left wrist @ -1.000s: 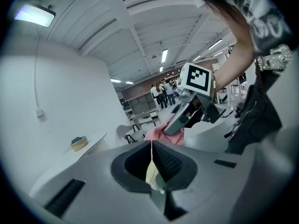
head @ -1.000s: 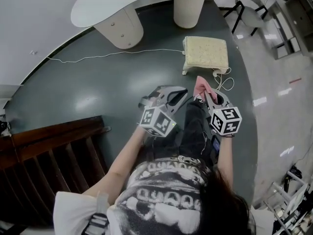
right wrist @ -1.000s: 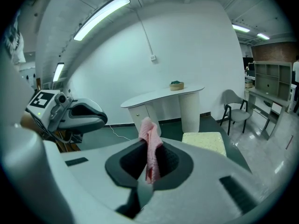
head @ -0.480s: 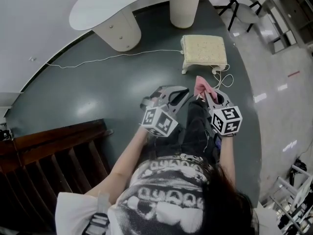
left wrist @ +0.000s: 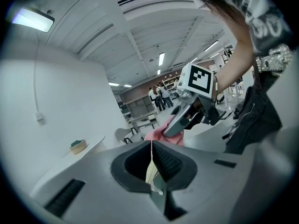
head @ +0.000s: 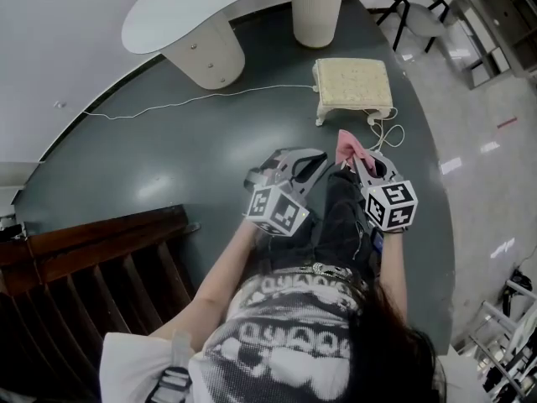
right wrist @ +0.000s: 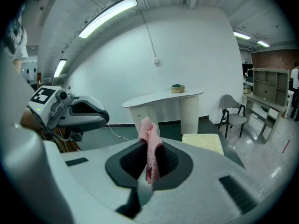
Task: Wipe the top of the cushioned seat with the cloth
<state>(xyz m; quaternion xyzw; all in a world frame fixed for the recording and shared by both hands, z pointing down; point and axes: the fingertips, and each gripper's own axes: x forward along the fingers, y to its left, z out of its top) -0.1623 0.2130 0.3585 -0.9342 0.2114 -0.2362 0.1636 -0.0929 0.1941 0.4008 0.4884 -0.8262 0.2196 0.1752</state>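
step: approach, wiping judged not begun | cloth point(right wrist: 147, 129) clamped in right gripper point(right wrist: 149, 161), held in air, well apart from cushioned seat point(head: 353, 86) on floor ahead | left gripper point(left wrist: 152, 162): jaws pressed together, nothing grasped, only thin pale strip at seam | next (est.): seat must be reached, cloth laid flat on top | containers: small bowl point(right wrist: 177, 88) on white table point(right wrist: 159, 100), sth green inside

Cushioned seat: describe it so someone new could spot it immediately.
Find the curved white table on the dark green floor. In front of its ribbed round pedestal stands the cushioned seat: low, square, cream-topped, on short white legs, unlike the taller grey chair nearby.
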